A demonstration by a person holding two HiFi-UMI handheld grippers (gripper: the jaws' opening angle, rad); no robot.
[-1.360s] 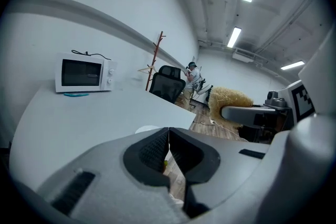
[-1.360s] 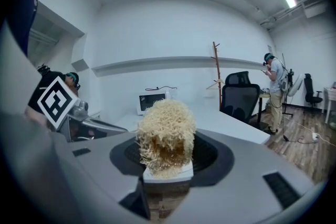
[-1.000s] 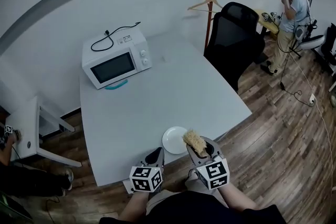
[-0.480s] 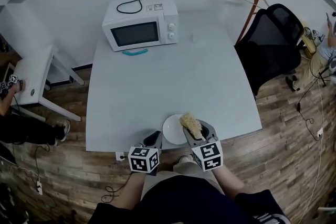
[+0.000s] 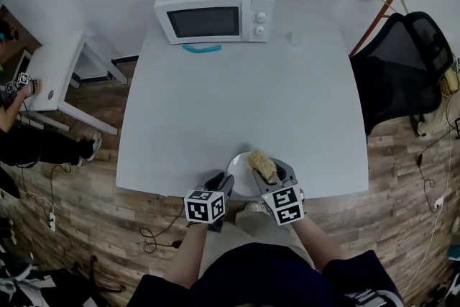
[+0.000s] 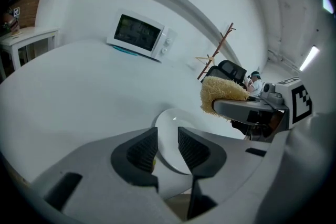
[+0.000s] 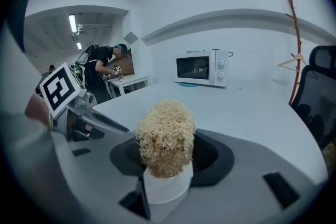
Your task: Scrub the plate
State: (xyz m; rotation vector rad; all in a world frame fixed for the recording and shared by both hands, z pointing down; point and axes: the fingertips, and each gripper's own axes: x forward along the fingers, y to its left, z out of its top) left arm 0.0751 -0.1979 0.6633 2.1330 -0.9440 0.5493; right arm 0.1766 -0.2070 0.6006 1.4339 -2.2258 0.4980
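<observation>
One plate lies flat, face up, at the near edge of the tabletop. One scrubber, clamped in the right hand-held gripper, covers the plate's right part, with its long axis pointing away and leftward. The jaws of the left hand-held gripper have just been opening and stand apart at the plate's left rim. One microwave and one teal strip sit at the far edge. One chair stands to the right.
</observation>
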